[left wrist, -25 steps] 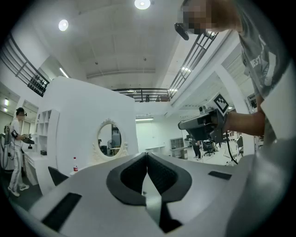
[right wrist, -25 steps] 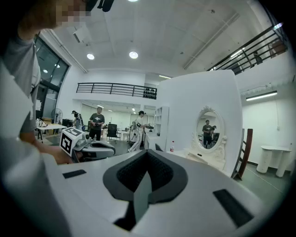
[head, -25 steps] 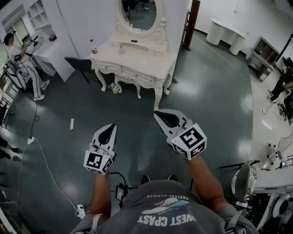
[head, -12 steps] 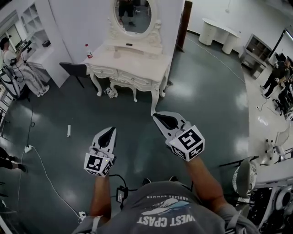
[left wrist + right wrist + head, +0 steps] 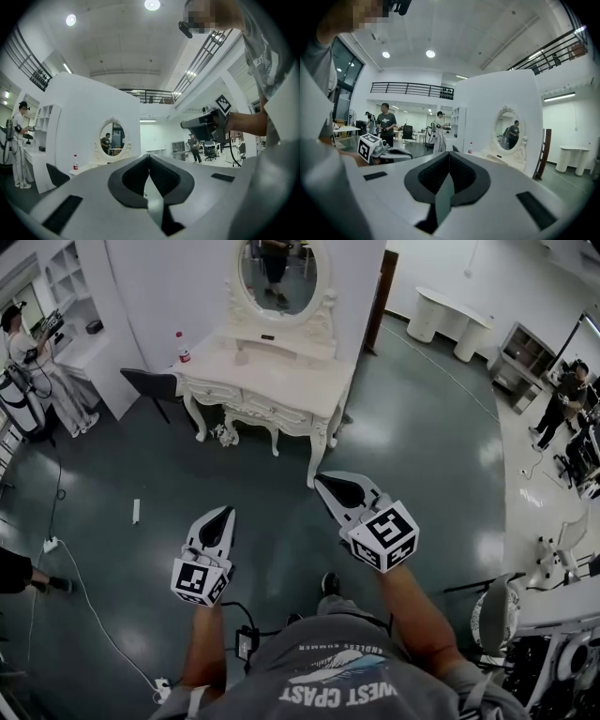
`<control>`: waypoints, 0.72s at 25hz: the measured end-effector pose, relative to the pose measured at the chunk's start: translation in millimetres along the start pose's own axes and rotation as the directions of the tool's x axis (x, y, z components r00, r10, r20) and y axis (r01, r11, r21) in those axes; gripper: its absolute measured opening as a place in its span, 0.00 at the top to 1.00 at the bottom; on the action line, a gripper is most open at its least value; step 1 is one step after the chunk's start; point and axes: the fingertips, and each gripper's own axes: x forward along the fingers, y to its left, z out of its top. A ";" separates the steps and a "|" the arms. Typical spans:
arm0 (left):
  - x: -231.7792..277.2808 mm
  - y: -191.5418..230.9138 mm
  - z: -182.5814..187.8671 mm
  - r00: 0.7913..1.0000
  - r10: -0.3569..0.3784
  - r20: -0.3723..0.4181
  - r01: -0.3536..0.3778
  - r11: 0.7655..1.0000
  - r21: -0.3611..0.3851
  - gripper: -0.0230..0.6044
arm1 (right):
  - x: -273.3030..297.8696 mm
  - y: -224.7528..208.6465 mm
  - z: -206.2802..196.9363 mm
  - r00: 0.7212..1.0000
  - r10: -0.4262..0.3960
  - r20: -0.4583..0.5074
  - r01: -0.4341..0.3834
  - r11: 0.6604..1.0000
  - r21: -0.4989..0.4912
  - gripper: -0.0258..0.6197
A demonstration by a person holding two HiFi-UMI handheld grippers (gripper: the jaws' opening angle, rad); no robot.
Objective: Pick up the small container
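A cream dressing table [image 5: 281, 390] with an oval mirror [image 5: 277, 273] stands ahead across the dark floor. On its top are a red-capped bottle [image 5: 182, 346] and a small pale object [image 5: 242, 355], too far off to identify. My left gripper [image 5: 228, 511] and right gripper [image 5: 319, 478] hover in the air well short of the table, both pointing toward it. Each is shut with nothing between its jaws. The left gripper view shows its shut tips [image 5: 149, 155], with the table [image 5: 101, 164] beyond. In the right gripper view the tips [image 5: 449, 153] meet too, and the table [image 5: 501, 157] lies ahead.
A dark chair [image 5: 150, 382] stands at the table's left end. People stand at the far left [image 5: 37, 357] and far right [image 5: 565, 395]. A cable [image 5: 94, 592] and a power strip [image 5: 164, 692] lie on the floor at left. Equipment [image 5: 553, 652] crowds the lower right.
The dressing table has come slightly nearer and lower in the head view, and a foot has stepped forward. Both grippers stay shut and hold about the same place.
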 end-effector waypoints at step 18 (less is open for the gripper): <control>51.4 81.4 -21.8 0.965 0.234 -0.115 -0.231 0.972 0.042 0.94 | 153.1 -89.3 -3.0 0.971 0.231 0.053 -0.235 0.969 0.077 0.92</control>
